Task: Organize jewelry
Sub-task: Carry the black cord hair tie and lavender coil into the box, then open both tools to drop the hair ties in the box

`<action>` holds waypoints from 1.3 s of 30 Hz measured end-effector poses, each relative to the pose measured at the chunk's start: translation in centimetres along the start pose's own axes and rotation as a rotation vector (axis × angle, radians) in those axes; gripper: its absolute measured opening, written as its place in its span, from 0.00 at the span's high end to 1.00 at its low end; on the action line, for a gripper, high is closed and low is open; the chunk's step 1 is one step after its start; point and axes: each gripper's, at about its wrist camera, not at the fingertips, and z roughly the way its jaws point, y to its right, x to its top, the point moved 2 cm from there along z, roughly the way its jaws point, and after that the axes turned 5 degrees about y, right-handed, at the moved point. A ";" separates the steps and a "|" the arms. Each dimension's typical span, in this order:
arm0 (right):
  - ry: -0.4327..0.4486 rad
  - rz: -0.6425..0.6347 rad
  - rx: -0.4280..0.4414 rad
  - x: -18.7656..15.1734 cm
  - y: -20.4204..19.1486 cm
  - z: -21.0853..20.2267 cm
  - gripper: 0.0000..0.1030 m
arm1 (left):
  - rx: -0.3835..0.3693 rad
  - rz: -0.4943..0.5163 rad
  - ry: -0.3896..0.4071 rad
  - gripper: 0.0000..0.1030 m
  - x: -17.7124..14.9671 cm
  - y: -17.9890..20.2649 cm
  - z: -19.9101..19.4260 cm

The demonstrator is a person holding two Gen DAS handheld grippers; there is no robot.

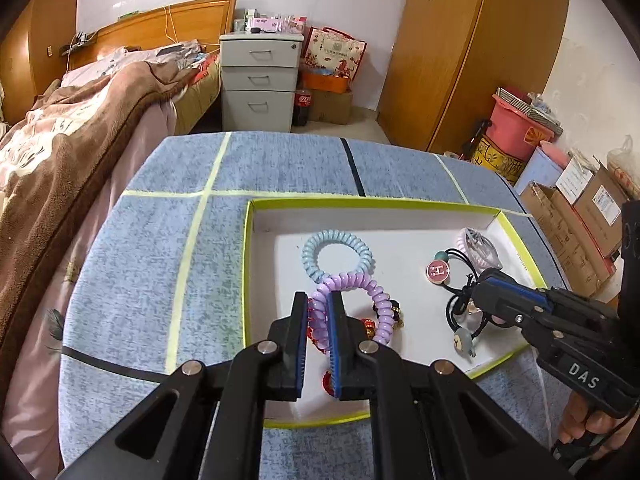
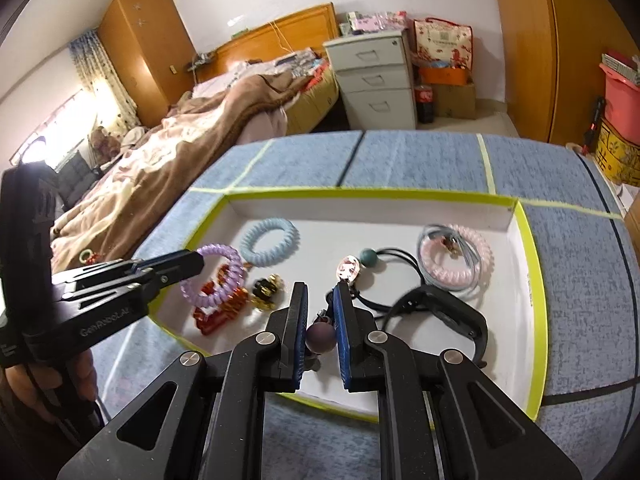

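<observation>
A white tray with a lime rim [image 1: 246, 264] [image 2: 532, 280] lies on the blue table. My left gripper [image 1: 318, 300] [image 2: 196, 266] is shut on a purple spiral hair tie [image 1: 376, 300] [image 2: 216, 296] and holds it over red beads [image 2: 216, 312]. My right gripper [image 2: 320, 292] [image 1: 484, 280] is shut on a black elastic hair tie with a dark ball [image 2: 320, 338] and a pink H charm [image 1: 438, 271] [image 2: 349, 268]. A light blue spiral tie [image 1: 338, 254] [image 2: 270, 240] and a pink spiral tie [image 2: 456, 264] lie in the tray.
A black watch band [image 2: 444, 312] and a gold-and-black charm [image 2: 266, 290] lie in the tray. A bed [image 1: 80, 136] stands left of the table. A grey drawer cabinet [image 1: 260, 80] and boxes [image 1: 580, 208] stand behind and to the right.
</observation>
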 end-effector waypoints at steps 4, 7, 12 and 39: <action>-0.023 -0.009 -0.019 -0.2 0.4 0.4 0.87 | 0.007 -0.007 -0.013 0.90 -0.2 -0.1 0.4; -0.039 -0.019 -0.033 -0.4 0.6 0.6 0.86 | 0.002 -0.005 -0.017 0.90 -0.2 -0.1 0.4; -0.050 -0.028 -0.063 -0.5 0.9 0.7 0.86 | 0.013 0.008 -0.032 0.90 -0.6 0.1 0.8; -0.027 -0.078 -0.125 -0.9 0.0 -0.3 0.68 | 0.022 0.003 -0.021 0.63 -1.2 0.7 -1.0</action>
